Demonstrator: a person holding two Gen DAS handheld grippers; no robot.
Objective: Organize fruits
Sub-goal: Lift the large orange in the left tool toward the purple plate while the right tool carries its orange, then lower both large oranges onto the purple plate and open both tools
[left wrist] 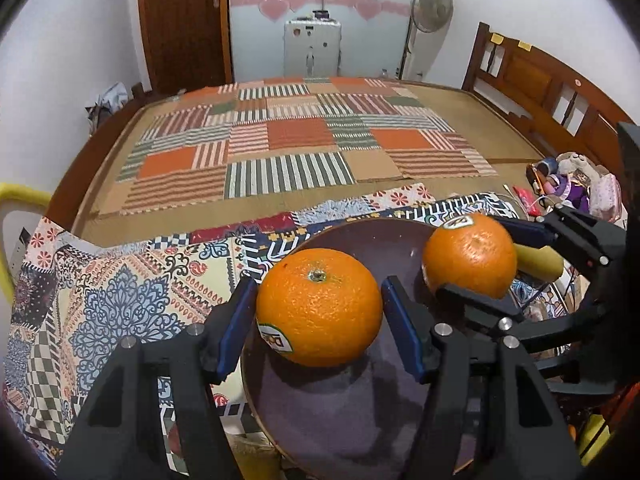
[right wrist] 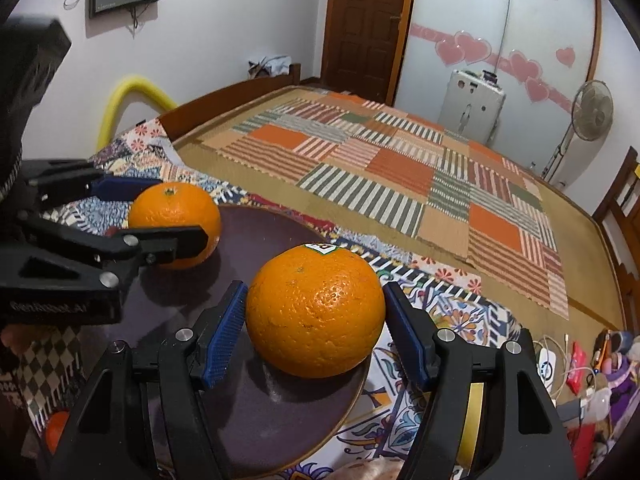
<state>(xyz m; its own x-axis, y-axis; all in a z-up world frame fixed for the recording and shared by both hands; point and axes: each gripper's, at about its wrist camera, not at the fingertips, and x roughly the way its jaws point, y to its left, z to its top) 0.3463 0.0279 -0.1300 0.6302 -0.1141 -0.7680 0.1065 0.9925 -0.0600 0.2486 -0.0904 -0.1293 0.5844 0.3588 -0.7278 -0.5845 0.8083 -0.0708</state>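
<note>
Left gripper [left wrist: 318, 312] clamps an orange [left wrist: 318, 306] w/ both pads touching, low over the plate [left wrist: 360, 420]. Right gripper [right wrist: 314, 312] likewise pinches a second orange [right wrist: 315, 310] (sticker up), over plate's right edge, just beside.

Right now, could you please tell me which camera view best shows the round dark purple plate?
The right wrist view: most of the round dark purple plate's rim is visible. In the left wrist view the plate is cropped below.
</note>
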